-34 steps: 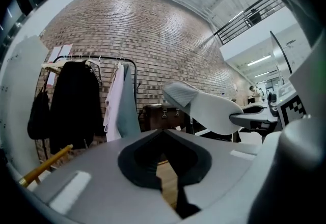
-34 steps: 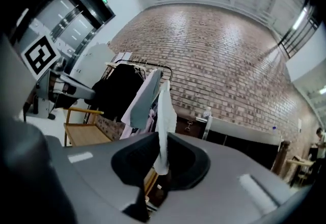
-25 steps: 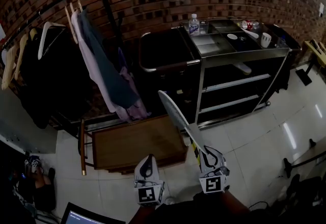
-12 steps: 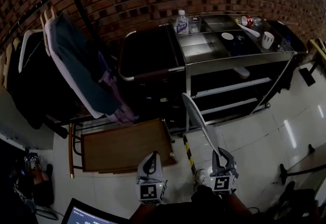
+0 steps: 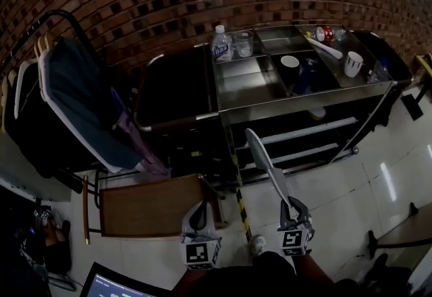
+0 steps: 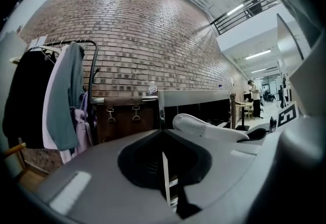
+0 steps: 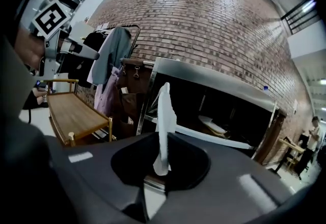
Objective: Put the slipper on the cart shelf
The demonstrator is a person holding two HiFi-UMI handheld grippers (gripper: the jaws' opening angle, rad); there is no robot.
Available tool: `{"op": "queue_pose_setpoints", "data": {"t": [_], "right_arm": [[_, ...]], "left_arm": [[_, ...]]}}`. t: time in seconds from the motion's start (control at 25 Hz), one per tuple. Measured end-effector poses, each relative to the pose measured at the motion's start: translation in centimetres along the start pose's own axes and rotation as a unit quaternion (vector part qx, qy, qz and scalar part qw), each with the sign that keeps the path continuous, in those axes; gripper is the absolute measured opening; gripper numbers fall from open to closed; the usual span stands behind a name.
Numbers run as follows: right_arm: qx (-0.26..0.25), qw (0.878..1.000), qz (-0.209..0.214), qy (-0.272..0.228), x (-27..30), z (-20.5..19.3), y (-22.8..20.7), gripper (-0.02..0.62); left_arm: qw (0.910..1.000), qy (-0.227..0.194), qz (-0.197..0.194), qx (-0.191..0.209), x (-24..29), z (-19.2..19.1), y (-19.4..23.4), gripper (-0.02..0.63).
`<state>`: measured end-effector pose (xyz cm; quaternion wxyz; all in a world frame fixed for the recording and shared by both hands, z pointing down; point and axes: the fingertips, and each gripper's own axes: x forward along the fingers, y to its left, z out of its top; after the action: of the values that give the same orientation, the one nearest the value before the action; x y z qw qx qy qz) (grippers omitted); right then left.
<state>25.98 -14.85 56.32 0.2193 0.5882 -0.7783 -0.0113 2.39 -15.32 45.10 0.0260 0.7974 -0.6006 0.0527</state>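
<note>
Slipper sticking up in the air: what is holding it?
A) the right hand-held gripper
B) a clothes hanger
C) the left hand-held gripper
A: the slipper rises from the right hand-held gripper, whose jaws pinch its lower end in the right gripper view. The left hand-held gripper has nothing between its jaws.

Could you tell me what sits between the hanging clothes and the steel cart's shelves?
A dark bin with a curved rail fills that gap, seen in the head view.
</note>
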Motion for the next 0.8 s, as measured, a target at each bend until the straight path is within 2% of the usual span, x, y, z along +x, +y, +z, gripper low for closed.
{"op": "queue_pose_setpoints", "data": {"t": [0.36, 0.52, 0.64, 0.8], "right_arm": [[0.039, 0.998, 0.049, 0.013, 6.8, 1.1, -3.8, 0.04], [0.106, 0.991, 0.076, 0.031, 10.3, 1.2, -4.5, 0.038], [0.189, 0.977, 0.092, 0.04, 13.2, 1.7, -5.3, 0.037], [0.3, 0.944, 0.124, 0.051, 17.4, 2.5, -5.3, 0.037]], "left_arm": [[0.9997, -0.001, 0.022, 0.014, 4.9, 0.3, -1.2, 0.015], [0.9991, -0.003, 0.037, 0.02, 6.0, 0.0, -1.0, 0.015], [0.9985, -0.01, 0.047, 0.025, 6.4, 0.5, -0.7, 0.015], [0.9972, -0.011, 0.068, 0.029, 6.5, 0.5, 0.5, 0.015]]}}
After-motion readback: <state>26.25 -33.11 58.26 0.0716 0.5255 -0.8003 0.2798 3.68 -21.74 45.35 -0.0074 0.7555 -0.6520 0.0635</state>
